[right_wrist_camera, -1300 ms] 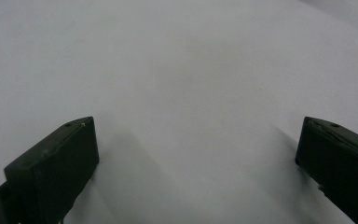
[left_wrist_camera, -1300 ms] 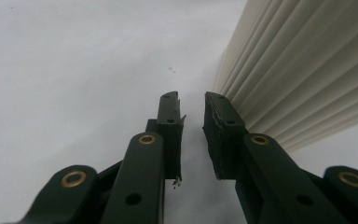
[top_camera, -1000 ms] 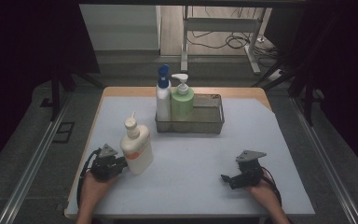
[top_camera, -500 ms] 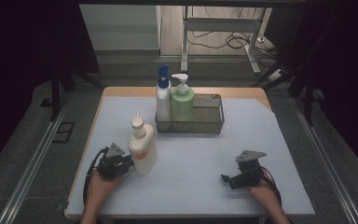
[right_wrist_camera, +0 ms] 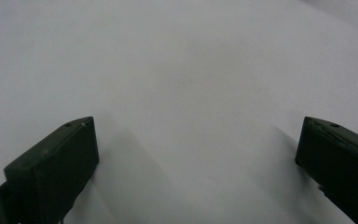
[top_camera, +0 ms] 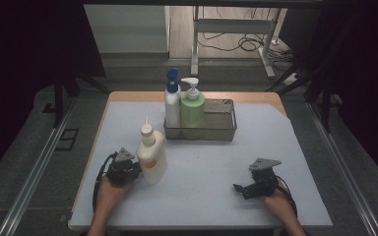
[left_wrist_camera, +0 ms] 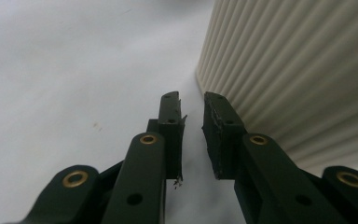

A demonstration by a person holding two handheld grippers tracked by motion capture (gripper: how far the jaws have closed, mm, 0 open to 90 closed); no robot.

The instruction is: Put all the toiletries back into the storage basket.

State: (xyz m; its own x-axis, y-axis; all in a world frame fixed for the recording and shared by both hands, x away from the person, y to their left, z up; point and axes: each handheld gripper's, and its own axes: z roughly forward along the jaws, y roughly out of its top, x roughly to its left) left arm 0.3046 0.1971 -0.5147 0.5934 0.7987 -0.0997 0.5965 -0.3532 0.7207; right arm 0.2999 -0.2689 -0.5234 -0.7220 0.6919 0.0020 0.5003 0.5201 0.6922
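Note:
A cream bottle with a pointed nozzle stands upright on the white mat at the front left; its ribbed side fills the right of the left gripper view. My left gripper lies against the bottle's left side. Its jaws have just been closing and stand nearly together with nothing between them, the bottle outside the right jaw. My right gripper rests on the mat at the front right, jaws wide open over bare mat.
A wire basket stands at the back middle of the table, holding a white bottle with a blue cap and a green pump bottle in its left half. The white mat covers the table.
The left gripper and the cream bottle have shifted a little to the right together. The right gripper has stayed put.

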